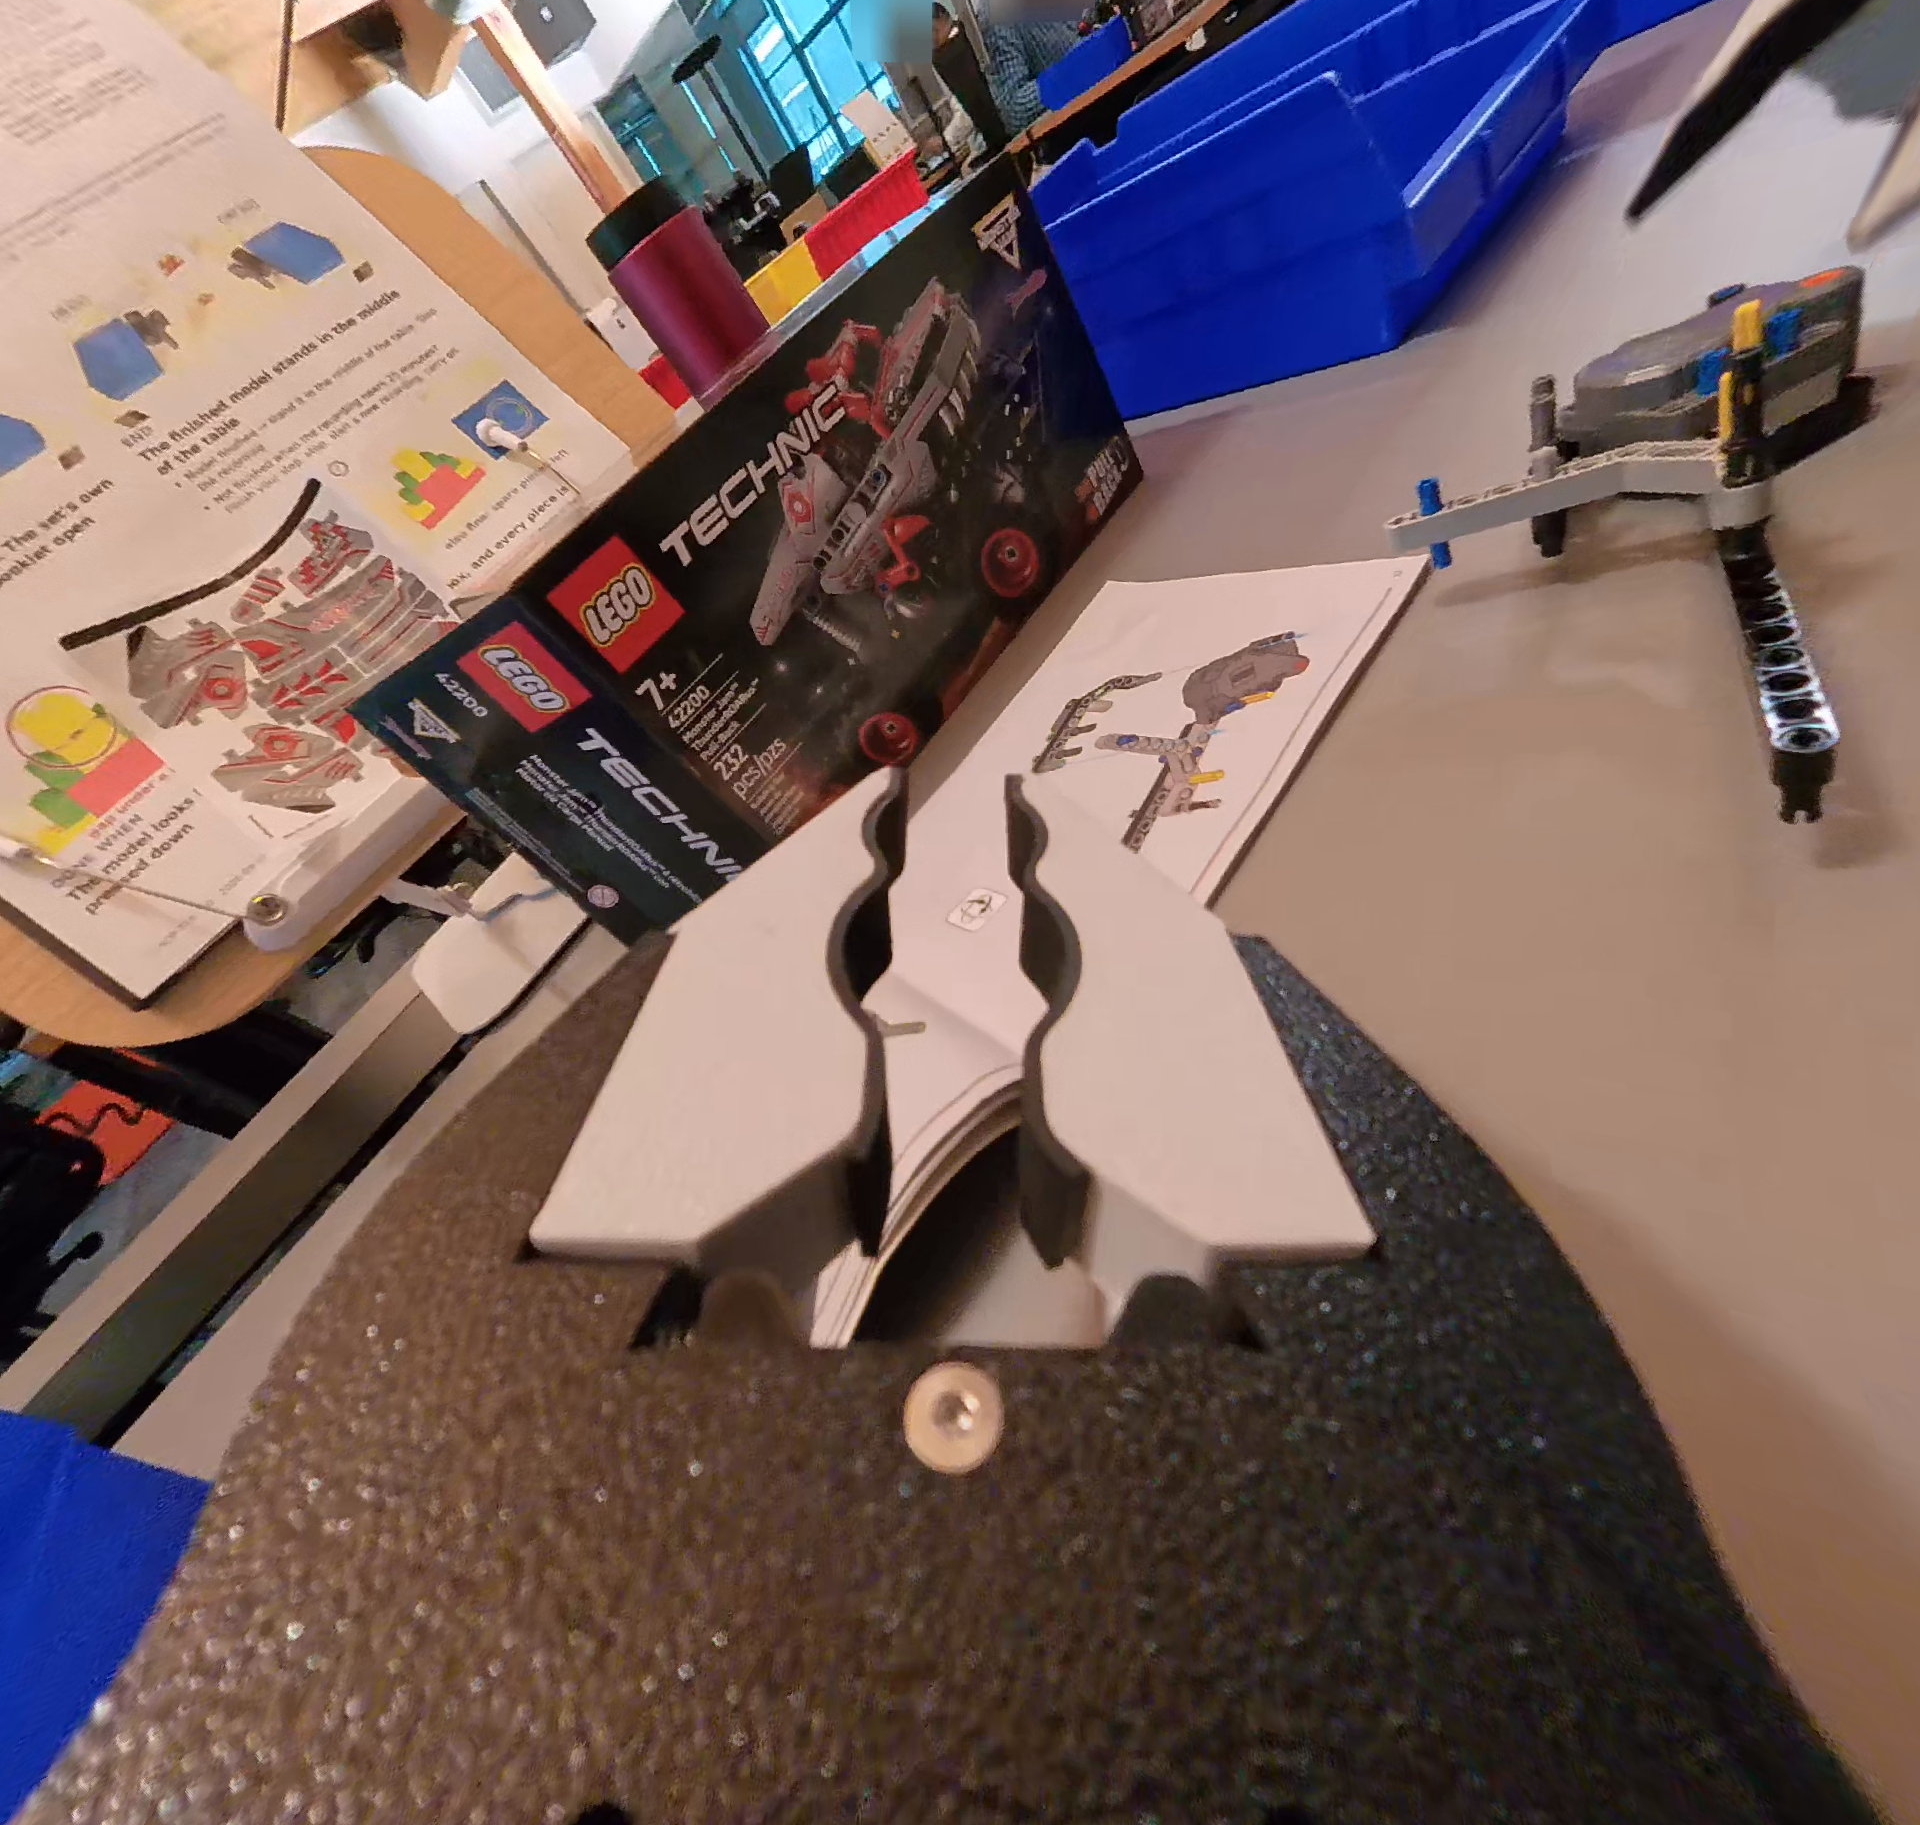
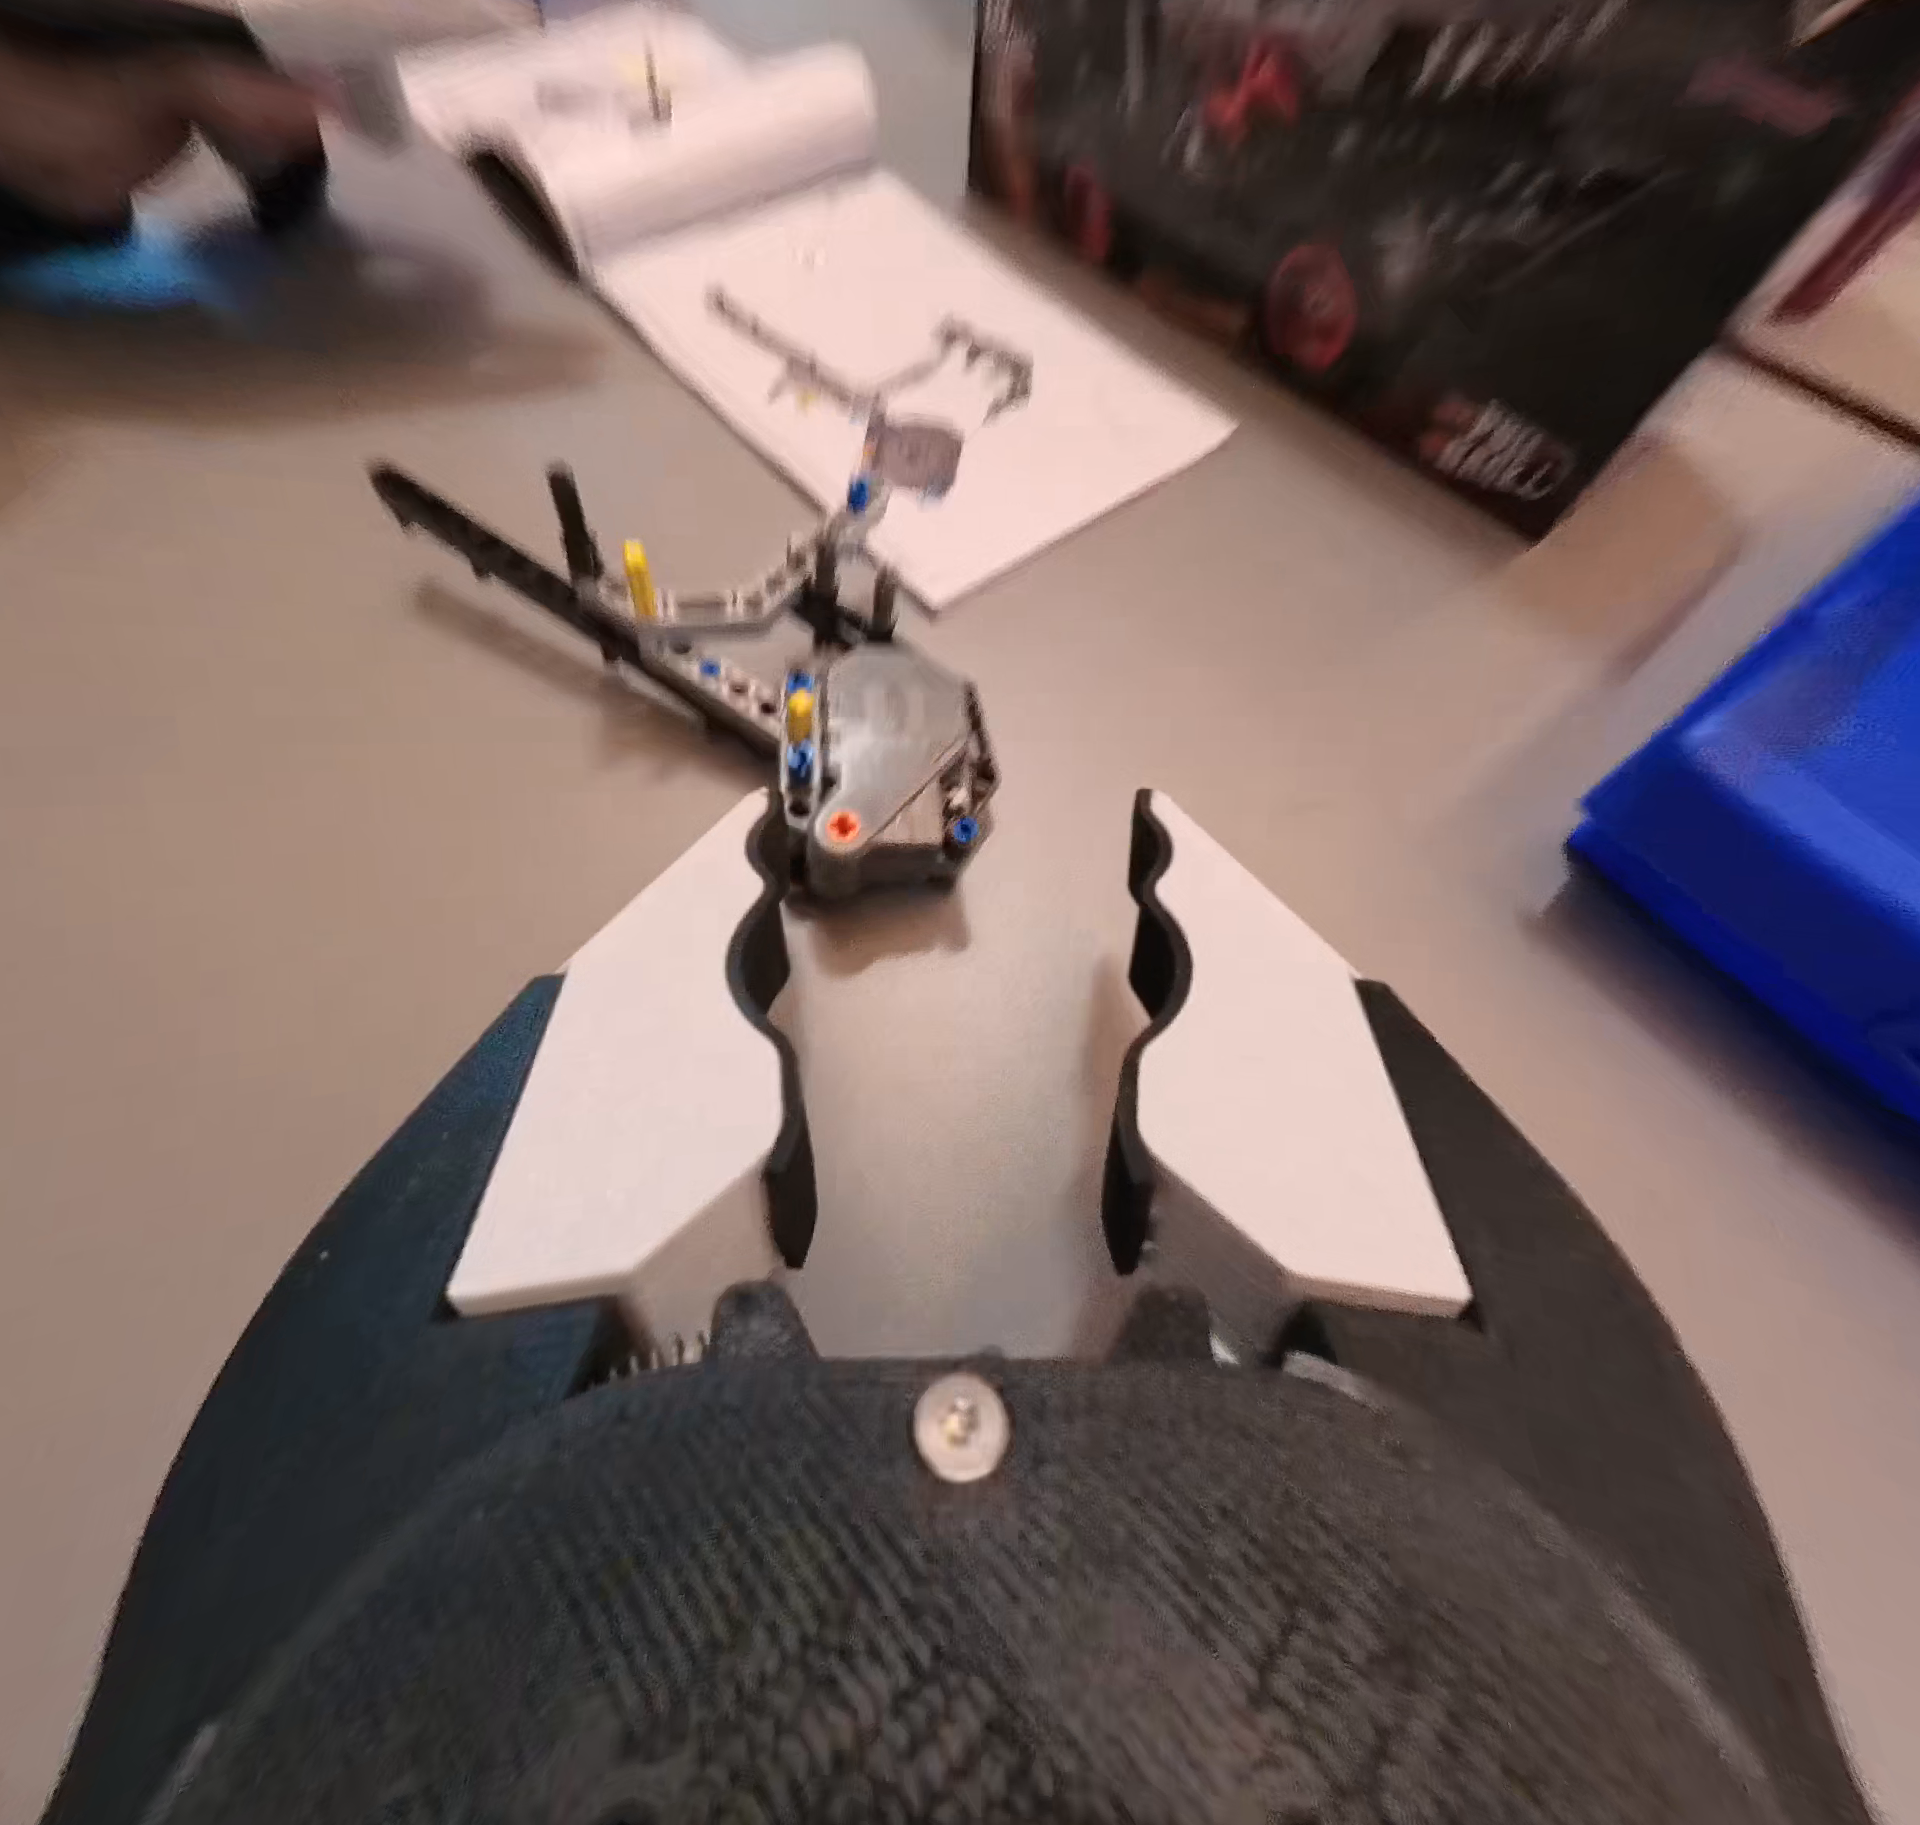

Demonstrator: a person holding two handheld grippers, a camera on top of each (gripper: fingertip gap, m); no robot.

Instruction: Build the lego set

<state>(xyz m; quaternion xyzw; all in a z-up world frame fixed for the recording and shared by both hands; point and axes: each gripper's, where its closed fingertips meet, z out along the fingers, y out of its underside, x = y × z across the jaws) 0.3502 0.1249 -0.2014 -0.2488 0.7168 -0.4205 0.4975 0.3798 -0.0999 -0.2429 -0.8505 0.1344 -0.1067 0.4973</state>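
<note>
A part-built grey and black Technic model [image 1: 1714, 404] with yellow and blue pins lies on the grey table [image 1: 1558, 1048]. The open instruction booklet [image 1: 1195, 715] lies to its left. My left gripper [image 1: 954, 799] is closed on a fanned, lifted stack of the booklet's pages. In the blurred right wrist view, my right gripper [image 2: 951, 809] is open and empty, low over the table. The model [image 2: 883, 736] lies just ahead of its left fingertip. The right gripper's fingers [image 1: 1704, 144] show at the top right of the left wrist view. The left gripper [image 2: 260, 40] is a blur by the curled pages.
The black set box [image 1: 831, 549] stands behind the booklet and also shows in the right wrist view [image 2: 1455, 165]. Blue bins [image 1: 1351, 165] line the far side, and one [image 2: 1787, 819] is to the right of my right gripper. A sheet on a wooden stand [image 1: 208, 425] and a maroon cup [image 1: 686, 310] stand beyond the box. My hands' fingertips stand some 25 cm from each other.
</note>
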